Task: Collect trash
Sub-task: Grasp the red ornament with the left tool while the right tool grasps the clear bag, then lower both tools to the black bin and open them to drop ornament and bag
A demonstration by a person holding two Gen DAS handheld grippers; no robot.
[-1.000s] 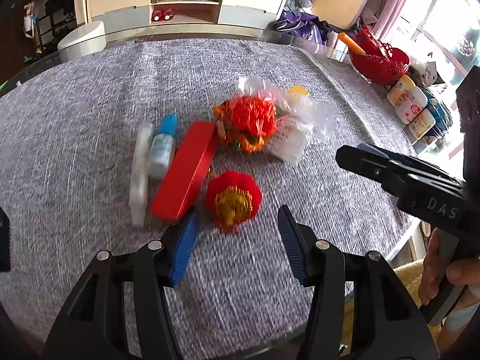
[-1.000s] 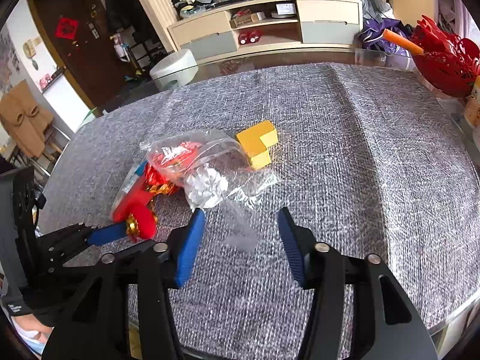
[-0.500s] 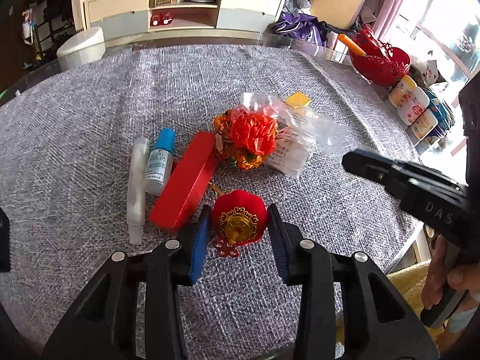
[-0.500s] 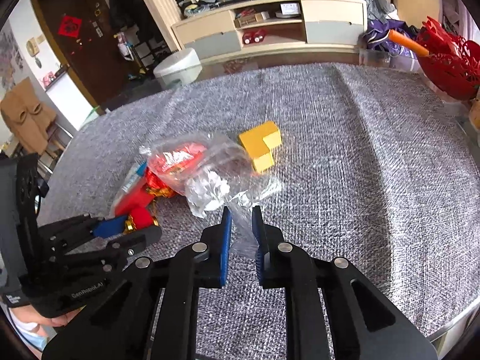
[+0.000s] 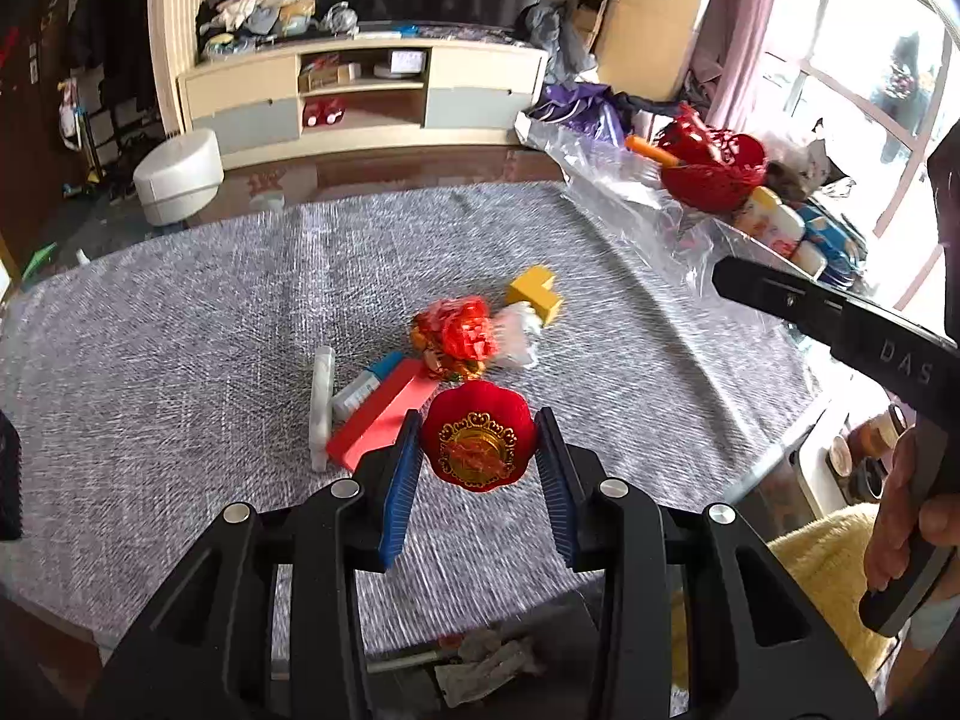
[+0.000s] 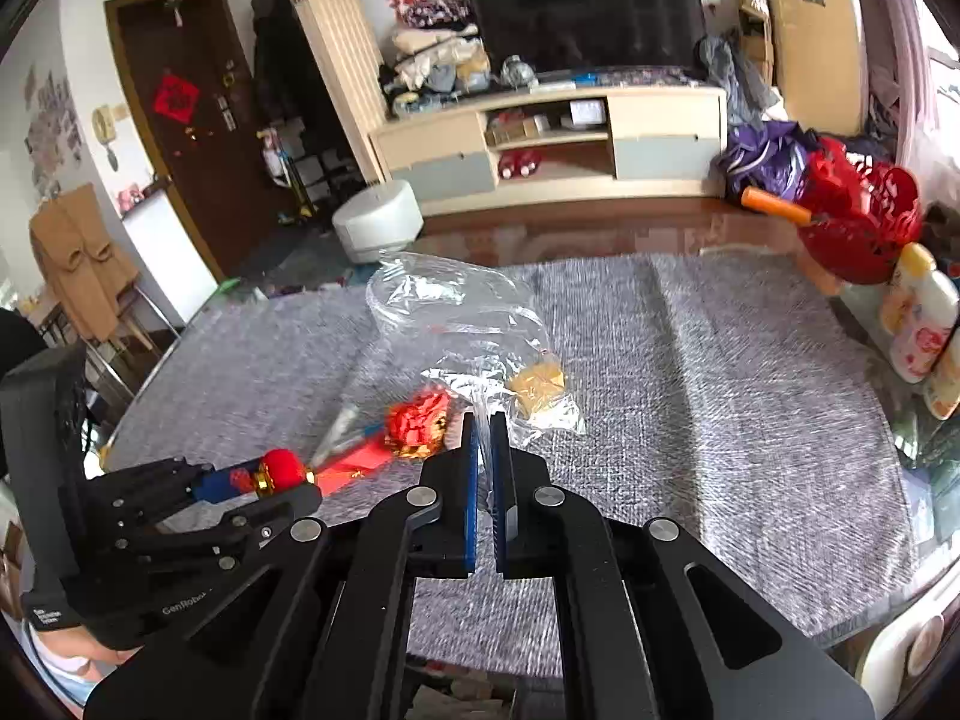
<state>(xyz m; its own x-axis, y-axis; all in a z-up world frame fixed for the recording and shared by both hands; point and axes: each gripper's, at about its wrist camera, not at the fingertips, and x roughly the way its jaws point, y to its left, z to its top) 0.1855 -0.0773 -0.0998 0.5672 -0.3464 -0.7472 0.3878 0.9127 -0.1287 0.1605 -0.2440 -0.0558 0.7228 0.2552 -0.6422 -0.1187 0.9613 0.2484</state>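
Grey woven tablecloth [image 5: 180, 330] | left gripper [image 5: 477, 456]: round velvety lantern [image 5: 477, 447] | right gripper [image 6: 485, 450]: crinkly bag [image 6: 444, 312]

Behind your table [image 6: 720, 360], covered in grey woven cloth, a long low cabinet [image 6: 552, 144] in beige and grey ran across the top centre of the frame, with a dark television [image 6: 588, 18] standing on it. At the upper left you had a dark brown door [image 6: 180, 120] bearing a red diamond decoration [image 6: 175, 101]. A white round stool [image 6: 377, 227] sat on the floor before the cabinet. Daylight came through the window [image 5: 864, 60] at the upper right of the left view, beside a pink curtain [image 5: 744, 30].
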